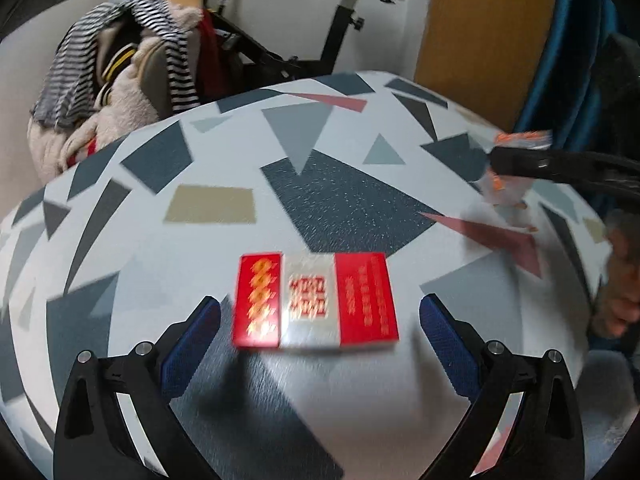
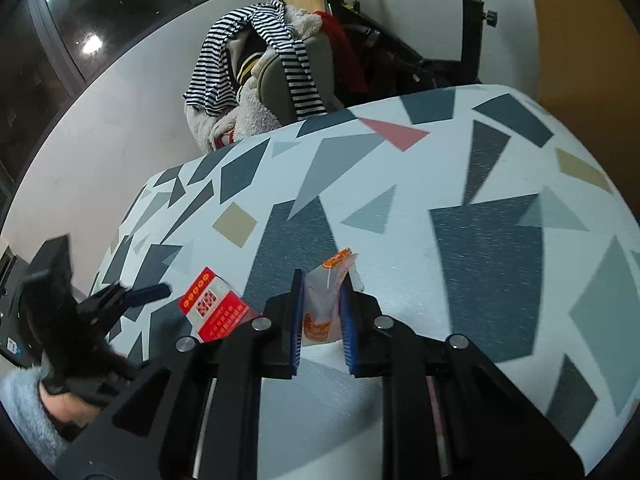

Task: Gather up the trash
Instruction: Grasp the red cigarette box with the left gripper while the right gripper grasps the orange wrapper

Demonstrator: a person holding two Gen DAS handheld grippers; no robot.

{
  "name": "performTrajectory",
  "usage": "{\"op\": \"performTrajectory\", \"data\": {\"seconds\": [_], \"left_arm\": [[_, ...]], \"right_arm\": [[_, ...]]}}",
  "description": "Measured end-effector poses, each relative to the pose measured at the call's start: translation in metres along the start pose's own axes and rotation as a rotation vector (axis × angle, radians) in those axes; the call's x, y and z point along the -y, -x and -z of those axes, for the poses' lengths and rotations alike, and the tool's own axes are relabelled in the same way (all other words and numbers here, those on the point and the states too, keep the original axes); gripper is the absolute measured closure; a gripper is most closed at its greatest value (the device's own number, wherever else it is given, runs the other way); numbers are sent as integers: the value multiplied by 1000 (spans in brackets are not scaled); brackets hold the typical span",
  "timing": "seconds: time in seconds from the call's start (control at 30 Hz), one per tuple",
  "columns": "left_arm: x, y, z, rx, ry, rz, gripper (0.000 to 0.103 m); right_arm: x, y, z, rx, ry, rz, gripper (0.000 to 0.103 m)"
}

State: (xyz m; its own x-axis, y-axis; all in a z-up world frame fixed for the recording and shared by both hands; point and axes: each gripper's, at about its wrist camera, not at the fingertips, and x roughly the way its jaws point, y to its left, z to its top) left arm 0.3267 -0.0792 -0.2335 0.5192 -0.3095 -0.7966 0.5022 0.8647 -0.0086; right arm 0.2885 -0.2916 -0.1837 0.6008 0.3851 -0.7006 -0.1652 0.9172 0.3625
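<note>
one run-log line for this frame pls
right claw: shut on orange-white wrapper | left claw: open, around red box, no contact | box: flat on patterned table

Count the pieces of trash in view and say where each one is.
2. The red-and-silver box lies flat on the table, between the open left tongs. The orange-and-white wrapper is pinched in the right tongs. More may lie outside both views.
</note>
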Motion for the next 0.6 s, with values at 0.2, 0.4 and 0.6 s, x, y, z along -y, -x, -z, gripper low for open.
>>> {"op": "performTrajectory", "data": {"seconds": [0.2,0.4,0.6], "left_arm": [[0,-25,-8,-81,-5,-73,10],[-3,1,2,-59,29,-45,18],[14,60,32,22,46,-19,18]], "right_arm": [[9,15,10,7,-20,-6,84],[5,28,24,9,-25,-24,84],[-14,43,41,19,9,-42,84]]}}
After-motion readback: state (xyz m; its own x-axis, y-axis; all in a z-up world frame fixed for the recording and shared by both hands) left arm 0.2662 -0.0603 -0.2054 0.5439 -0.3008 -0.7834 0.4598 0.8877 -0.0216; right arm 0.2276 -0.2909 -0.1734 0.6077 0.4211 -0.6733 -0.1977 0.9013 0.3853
